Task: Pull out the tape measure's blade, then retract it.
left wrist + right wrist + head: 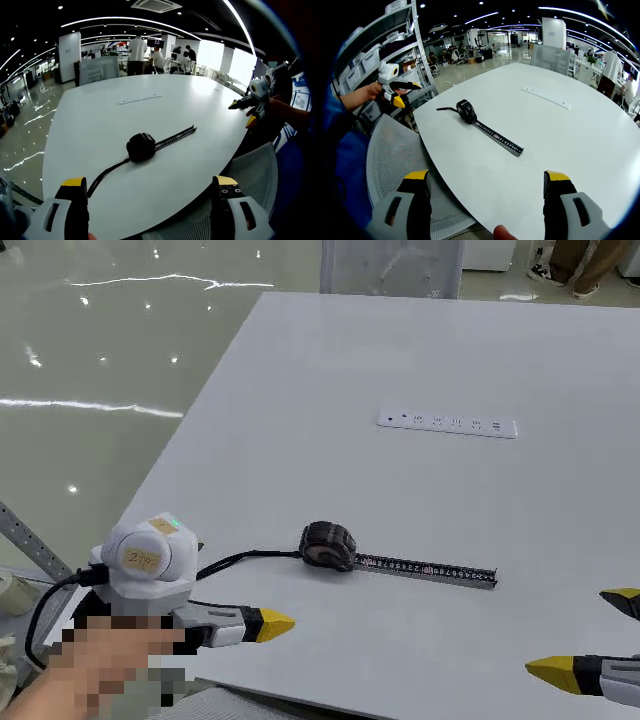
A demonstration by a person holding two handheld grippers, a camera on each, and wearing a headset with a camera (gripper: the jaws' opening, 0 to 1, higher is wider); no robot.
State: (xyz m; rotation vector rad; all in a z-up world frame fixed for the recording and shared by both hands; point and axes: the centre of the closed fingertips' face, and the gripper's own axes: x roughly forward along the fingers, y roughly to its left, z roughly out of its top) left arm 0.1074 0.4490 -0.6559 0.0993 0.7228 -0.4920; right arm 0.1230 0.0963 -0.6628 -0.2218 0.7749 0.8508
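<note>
The left gripper (272, 624) is hanging low at the near-left edge of the worktop (400, 360), lying roughly level and pointing across the surface toward the right. In the left gripper view its jaws are standing wide apart with nothing between them. The right gripper (585, 635) is hovering at the near-right side, pointing back toward the left, and its two yellow tips are likewise spread and holding nothing. Both grippers are well apart from each other and from the task's thing.

The tape measure (327, 545) is lying on the worktop between them, nearer the left gripper and close to the near edge. Its blade (425, 569) is lying pulled out flat along the surface toward the right gripper's side. A black strap (240, 560) is trailing from the case toward the left edge.

Beyond the tape, bare worktop is stretching to a white power strip (447, 423) lying well apart from it, with more open surface behind. A mesh chair (395, 150) is standing against the near edge, below the grippers.
</note>
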